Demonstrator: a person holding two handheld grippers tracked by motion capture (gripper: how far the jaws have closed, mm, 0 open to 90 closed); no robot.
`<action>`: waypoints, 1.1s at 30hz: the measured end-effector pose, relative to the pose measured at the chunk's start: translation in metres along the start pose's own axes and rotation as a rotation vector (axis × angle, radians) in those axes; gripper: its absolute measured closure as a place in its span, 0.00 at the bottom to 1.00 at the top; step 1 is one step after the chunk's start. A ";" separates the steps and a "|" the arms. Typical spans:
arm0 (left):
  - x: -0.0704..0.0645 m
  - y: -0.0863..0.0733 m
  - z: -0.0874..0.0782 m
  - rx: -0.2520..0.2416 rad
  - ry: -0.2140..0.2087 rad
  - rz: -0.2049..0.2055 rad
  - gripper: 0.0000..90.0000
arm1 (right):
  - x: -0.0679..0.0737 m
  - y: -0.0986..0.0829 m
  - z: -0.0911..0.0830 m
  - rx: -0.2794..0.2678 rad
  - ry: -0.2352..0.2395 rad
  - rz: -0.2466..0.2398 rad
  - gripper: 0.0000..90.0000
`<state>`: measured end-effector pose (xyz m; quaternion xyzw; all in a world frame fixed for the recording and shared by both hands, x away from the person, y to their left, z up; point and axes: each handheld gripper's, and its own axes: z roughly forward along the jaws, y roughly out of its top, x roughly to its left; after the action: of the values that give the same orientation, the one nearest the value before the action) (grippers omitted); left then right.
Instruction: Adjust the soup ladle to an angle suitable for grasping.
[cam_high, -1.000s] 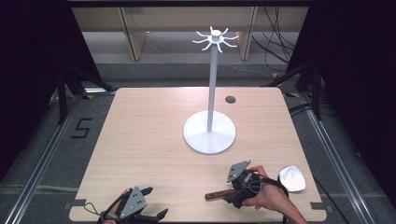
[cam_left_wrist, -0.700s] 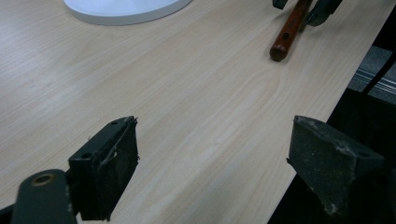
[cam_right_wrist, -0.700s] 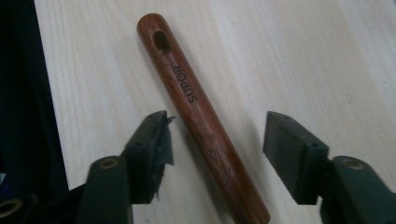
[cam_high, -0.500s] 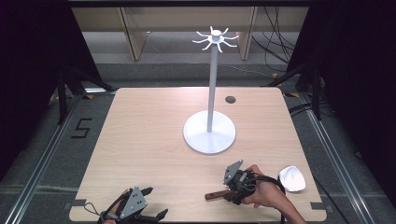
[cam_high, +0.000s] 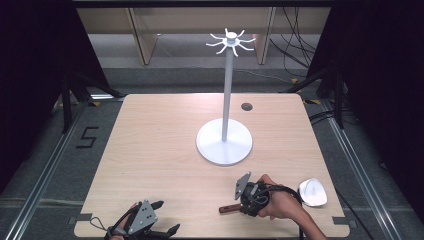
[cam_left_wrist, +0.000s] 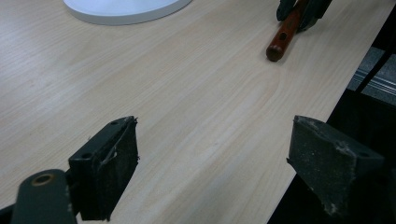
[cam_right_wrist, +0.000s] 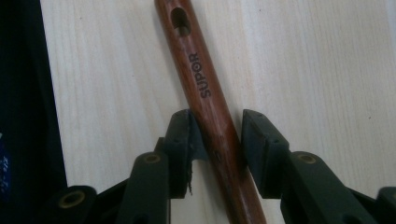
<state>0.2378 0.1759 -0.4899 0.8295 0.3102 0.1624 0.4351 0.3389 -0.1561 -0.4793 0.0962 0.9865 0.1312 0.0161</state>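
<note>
Tall white metal rack on round base (cam_high: 224, 145) stood mid-table on pale wooden table (cam_high: 150, 145). Reddish-brown wooden handle (cam_high: 229, 208) lay before it, near front edge. White rounded utensil head (cam_high: 312, 192) lay right of handle. Small dark round grommet (cam_high: 246, 106) sat behind base.

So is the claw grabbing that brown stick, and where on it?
Yes. The right gripper has its jaws closed around the wooden handle, partway along it, below the hanging hole. The left gripper is open, holding nothing.
</note>
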 end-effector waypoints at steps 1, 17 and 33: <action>-0.001 0.000 0.000 -0.013 -0.003 -0.010 0.17 | 0.001 0.001 0.000 0.012 -0.003 0.014 0.74; -0.001 0.000 0.000 -0.017 0.003 -0.010 0.17 | -0.006 0.009 -0.012 -0.053 -0.061 -0.046 0.82; -0.002 0.000 0.000 -0.023 0.000 -0.020 0.17 | -0.005 -0.001 -0.085 -0.311 -0.186 0.011 0.82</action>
<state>0.2364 0.1748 -0.4902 0.8213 0.3167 0.1617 0.4461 0.3387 -0.1802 -0.3976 0.1098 0.9480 0.2730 0.1211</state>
